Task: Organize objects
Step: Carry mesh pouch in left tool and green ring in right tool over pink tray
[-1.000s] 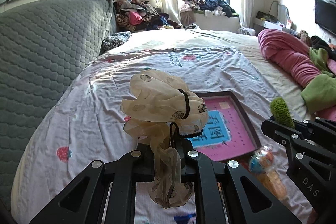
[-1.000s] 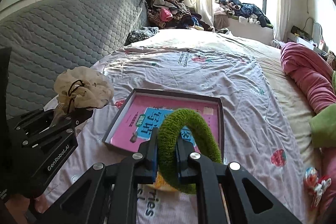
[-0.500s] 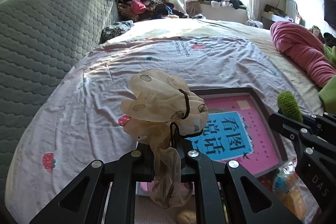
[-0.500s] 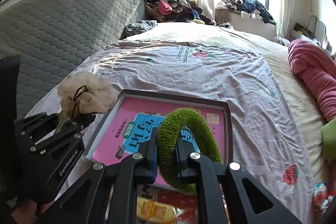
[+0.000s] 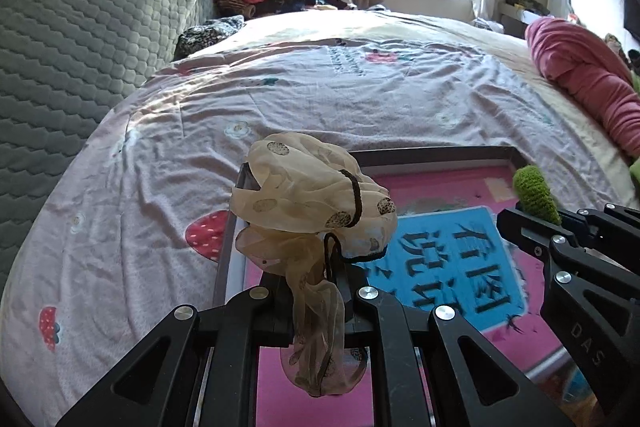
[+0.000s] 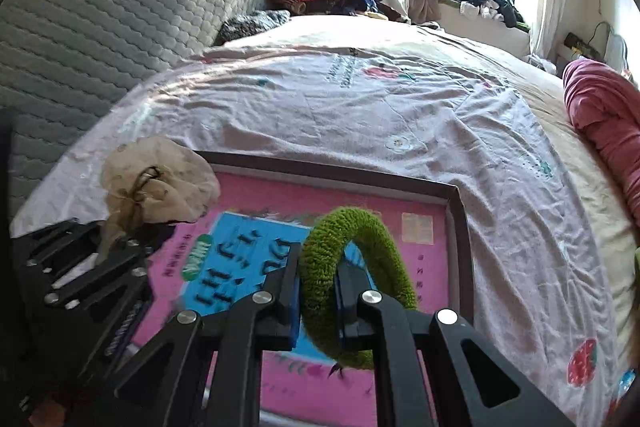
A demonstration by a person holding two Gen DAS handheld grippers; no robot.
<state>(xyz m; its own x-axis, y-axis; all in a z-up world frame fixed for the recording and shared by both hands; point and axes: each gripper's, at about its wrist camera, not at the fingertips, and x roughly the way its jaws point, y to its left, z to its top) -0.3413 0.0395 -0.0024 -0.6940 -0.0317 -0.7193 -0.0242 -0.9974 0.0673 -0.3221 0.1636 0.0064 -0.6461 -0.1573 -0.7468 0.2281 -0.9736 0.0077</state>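
Left wrist view: our left gripper [image 5: 316, 291] pinches the cream scrunchie [image 5: 308, 199] above the pink tray [image 5: 436, 151]. Our right gripper [image 6: 318, 291] has its jaws pressed onto the green scrunchie [image 6: 352, 267] over that tray.

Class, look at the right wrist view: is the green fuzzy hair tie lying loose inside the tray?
No: the green hair tie stands pinched in the right gripper, raised above the tray with its pink book.
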